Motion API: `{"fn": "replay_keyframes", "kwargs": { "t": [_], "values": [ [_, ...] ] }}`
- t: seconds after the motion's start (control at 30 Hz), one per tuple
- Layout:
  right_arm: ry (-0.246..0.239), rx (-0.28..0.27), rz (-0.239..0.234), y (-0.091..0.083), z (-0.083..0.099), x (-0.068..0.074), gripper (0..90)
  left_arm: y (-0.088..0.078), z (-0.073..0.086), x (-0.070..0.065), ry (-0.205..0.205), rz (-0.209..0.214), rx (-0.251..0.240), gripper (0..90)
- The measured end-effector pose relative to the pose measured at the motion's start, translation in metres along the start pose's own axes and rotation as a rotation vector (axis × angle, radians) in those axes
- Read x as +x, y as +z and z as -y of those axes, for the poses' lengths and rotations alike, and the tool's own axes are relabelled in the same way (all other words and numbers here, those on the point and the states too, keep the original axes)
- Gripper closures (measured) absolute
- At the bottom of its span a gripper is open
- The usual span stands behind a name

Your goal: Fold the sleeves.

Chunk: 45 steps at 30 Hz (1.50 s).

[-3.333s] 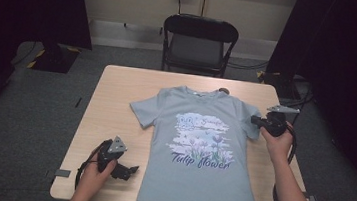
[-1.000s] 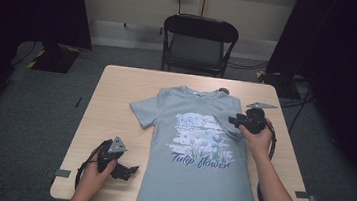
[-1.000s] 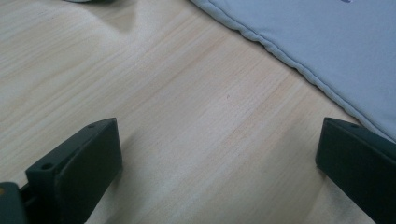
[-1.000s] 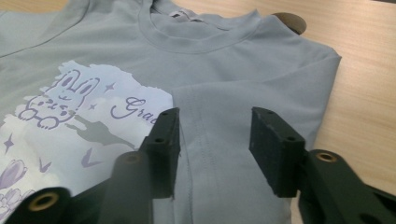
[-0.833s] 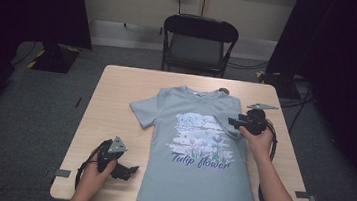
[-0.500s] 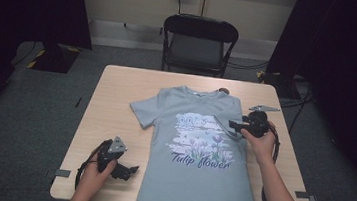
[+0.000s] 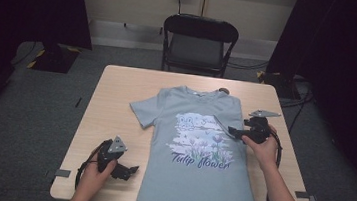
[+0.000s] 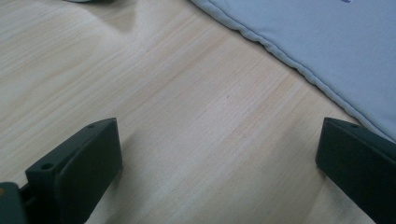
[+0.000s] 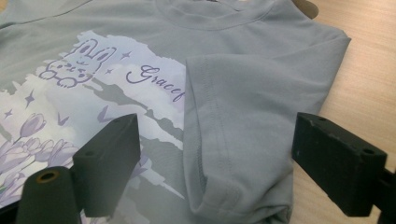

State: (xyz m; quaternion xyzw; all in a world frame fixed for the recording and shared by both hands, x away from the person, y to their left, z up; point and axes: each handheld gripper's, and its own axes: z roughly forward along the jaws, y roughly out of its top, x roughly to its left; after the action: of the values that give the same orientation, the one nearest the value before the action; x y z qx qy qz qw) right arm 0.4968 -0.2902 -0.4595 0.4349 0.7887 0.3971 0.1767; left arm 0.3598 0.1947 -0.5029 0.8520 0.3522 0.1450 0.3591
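The t-shirt lies flat (one sleeve folded inward); right gripper over it has just opened, holding nothing; left gripper gapes beside its hem; chair stands beyond.

T-shirt, flat on table, one sleeve folded in

The garment is a pale grey-blue short-sleeved T-shirt lying front side up and spread flat, collar toward the far edge of the table and hem toward the near edge. The chest print shows a small rabbit, purple tulips, white cloud shapes and cursive lettering reading "Tulip flower". The sleeve on the left of the high view extends outward, flat on the wood. The opposite sleeve is folded inward over the body, its stitched cuff edge lying across the print and covering part of the lettering.
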Motion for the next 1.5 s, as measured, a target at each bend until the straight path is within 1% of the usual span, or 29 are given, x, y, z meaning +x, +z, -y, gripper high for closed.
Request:
{"fn": "replay_keyframes", "kwargs": {
  "t": [0.13, 0.27, 0.3, 0.57, 0.73, 0.77, 0.9, 1.1, 1.33, 1.5],
  "values": [
    [-0.007, -0.006, -0.012, -0.004, 0.002, 0.001, 13.0, 0.0, 0.0, 0.0, 0.0, 0.0, 0.0, 0.0],
    [-0.004, -0.014, -0.026, -0.007, 0.005, 0.002, 12.7, 0.0, 0.0, 0.0, 0.0, 0.0, -0.001, 0.0],
    [-0.008, -0.009, -0.028, -0.008, 0.005, 0.002, 12.6, 0.0, 0.0, 0.0, 0.0, 0.0, 0.0, 0.0],
    [-0.003, -0.006, -0.029, -0.009, 0.008, 0.004, 12.6, 0.0, 0.0, 0.0, 0.0, 0.0, -0.001, 0.0],
    [-0.02, 0.003, -0.037, -0.01, 0.01, 0.006, 12.6, 0.0, 0.0, 0.0, 0.0, 0.0, 0.0, 0.0],
    [-0.015, 0.002, -0.04, -0.011, 0.01, 0.006, 12.6, 0.0, 0.0, 0.0, 0.0, 0.0, 0.0, 0.0],
    [-0.019, 0.008, -0.041, -0.013, 0.012, 0.008, 12.6, 0.0, 0.0, 0.0, 0.0, 0.0, 0.0, 0.0],
    [-0.029, 0.004, -0.049, -0.018, 0.015, 0.009, 12.4, 0.0, 0.0, 0.0, 0.0, 0.0, 0.0, 0.0],
    [-0.022, -0.002, -0.058, -0.024, 0.02, 0.009, 12.3, 0.0, 0.0, 0.0, 0.0, 0.0, 0.0, 0.0],
    [-0.029, -0.008, -0.065, -0.029, 0.024, 0.011, 12.3, 0.0, 0.0, 0.0, 0.0, 0.0, 0.0, 0.0]
  ]
}}
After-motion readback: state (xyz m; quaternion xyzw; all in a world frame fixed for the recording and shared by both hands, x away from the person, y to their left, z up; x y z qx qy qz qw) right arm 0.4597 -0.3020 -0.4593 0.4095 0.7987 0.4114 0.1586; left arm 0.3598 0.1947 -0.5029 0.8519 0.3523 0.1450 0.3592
